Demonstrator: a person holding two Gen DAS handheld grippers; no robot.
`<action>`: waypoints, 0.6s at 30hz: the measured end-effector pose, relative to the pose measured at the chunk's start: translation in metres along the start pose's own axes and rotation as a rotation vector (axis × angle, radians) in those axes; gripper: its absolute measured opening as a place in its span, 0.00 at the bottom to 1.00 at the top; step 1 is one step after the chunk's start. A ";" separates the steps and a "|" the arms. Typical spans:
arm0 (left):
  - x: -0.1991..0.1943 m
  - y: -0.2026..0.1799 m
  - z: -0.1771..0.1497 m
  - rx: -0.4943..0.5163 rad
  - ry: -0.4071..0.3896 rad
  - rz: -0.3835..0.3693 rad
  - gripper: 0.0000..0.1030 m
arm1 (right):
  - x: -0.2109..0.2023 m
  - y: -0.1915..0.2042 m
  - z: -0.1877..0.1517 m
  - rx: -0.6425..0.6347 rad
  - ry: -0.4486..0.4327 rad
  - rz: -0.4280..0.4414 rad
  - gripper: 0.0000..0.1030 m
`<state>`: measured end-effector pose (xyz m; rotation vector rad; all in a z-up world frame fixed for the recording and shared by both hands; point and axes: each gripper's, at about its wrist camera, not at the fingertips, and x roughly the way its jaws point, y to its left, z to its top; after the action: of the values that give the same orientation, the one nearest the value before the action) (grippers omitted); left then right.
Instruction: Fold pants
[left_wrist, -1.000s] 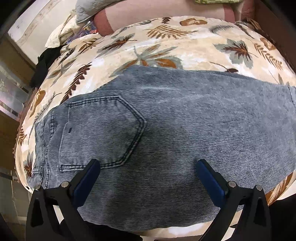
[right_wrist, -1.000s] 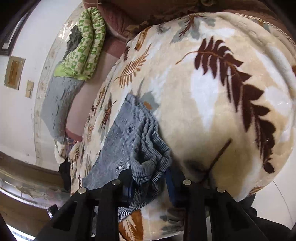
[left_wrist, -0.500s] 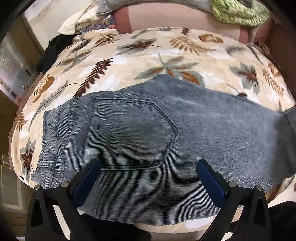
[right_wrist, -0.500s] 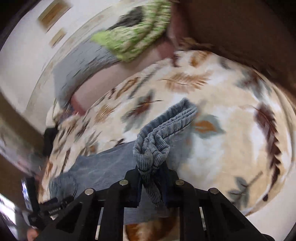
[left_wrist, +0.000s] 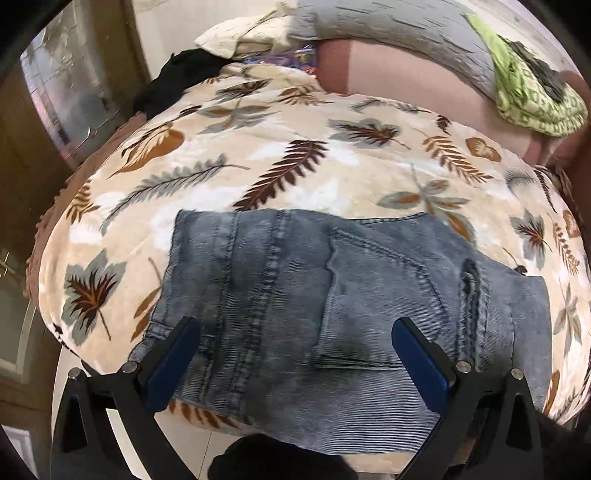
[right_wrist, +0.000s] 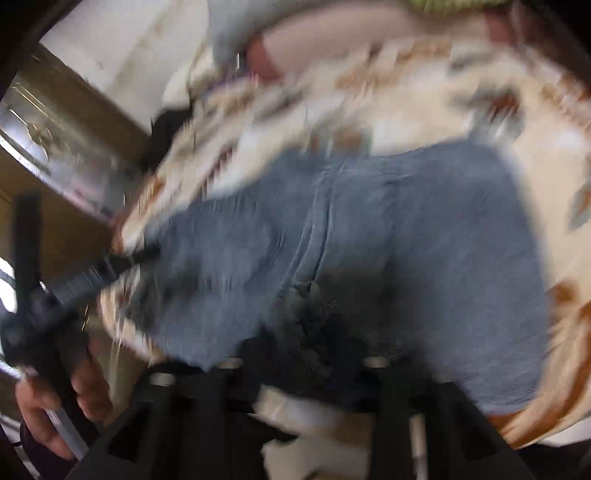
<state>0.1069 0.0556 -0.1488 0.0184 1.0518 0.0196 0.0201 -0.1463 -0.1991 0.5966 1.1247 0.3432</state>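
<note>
right tongs (right_wrist: 306, 354) clenched on bunched pants (left_wrist: 332, 295) hem; left tongs (left_wrist: 295, 354) released above folded denim. lay hem square on bed (left_wrist: 258, 166), edges aligned, then release.

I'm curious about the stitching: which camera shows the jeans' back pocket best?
The left wrist view: it is sharp, and the back pocket lies in plain sight on the jeans. The right wrist view is motion-blurred; the jeans show only as a blue smear, and no pocket can be made out.
</note>
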 end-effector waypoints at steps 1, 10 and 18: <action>0.000 0.000 -0.001 0.000 0.002 0.000 1.00 | -0.004 -0.001 -0.003 -0.006 -0.012 0.032 0.58; -0.010 -0.069 -0.015 0.158 -0.022 -0.065 1.00 | -0.078 -0.068 0.008 0.045 -0.252 -0.138 0.56; 0.037 -0.143 -0.049 0.419 0.039 0.035 1.00 | -0.053 -0.103 0.005 0.053 -0.149 -0.244 0.34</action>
<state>0.0840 -0.0863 -0.2091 0.4175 1.0786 -0.1700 0.0000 -0.2583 -0.2211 0.5155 1.0521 0.0577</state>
